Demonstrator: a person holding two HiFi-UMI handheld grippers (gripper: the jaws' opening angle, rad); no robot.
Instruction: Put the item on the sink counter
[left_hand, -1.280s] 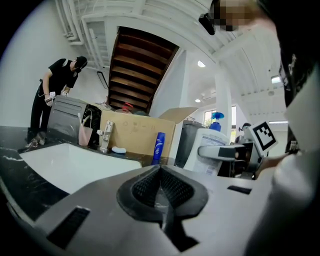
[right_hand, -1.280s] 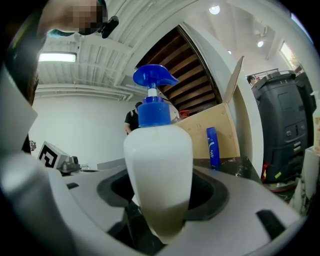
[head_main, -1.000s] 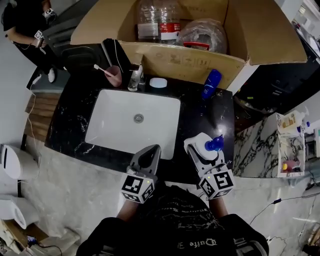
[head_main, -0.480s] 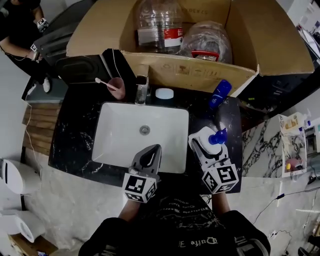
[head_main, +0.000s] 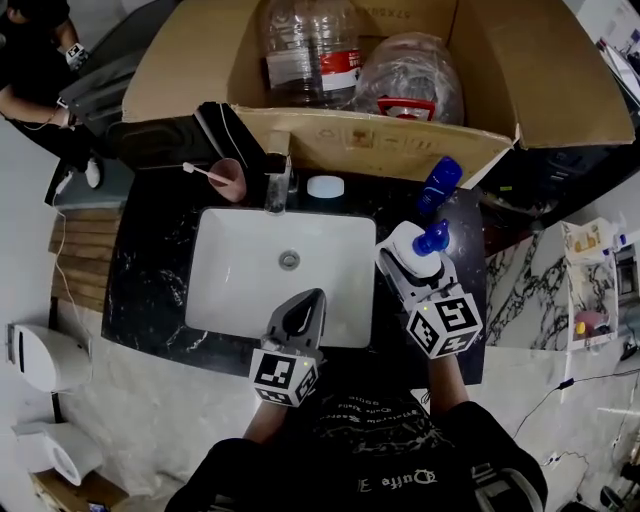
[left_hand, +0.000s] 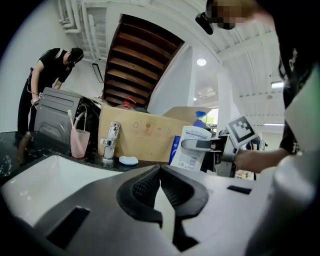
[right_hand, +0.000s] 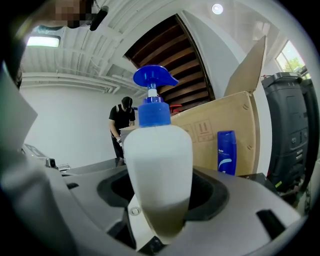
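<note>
- Head view: the right gripper (head_main: 405, 262) has the white spray bottle (head_main: 418, 252) clamped in its jaws, over the dark table (head_main: 150, 270) just right of the sink (head_main: 250, 285), near a blue bottle (head_main: 438, 183).
- Left gripper view: the left gripper (left_hand: 160, 172) has its jaws pinched together with nothing in them.
- Right gripper view: the spray bottle sits upright between the jaws, blue trigger on top.

The head view looks steeply down from above the sink (head_main: 250, 270) and counter (head_main: 150, 250). Both gripper views sit low and close — facing level across it toward the cardboard box (head_main: 340, 140), which all three share.
</note>
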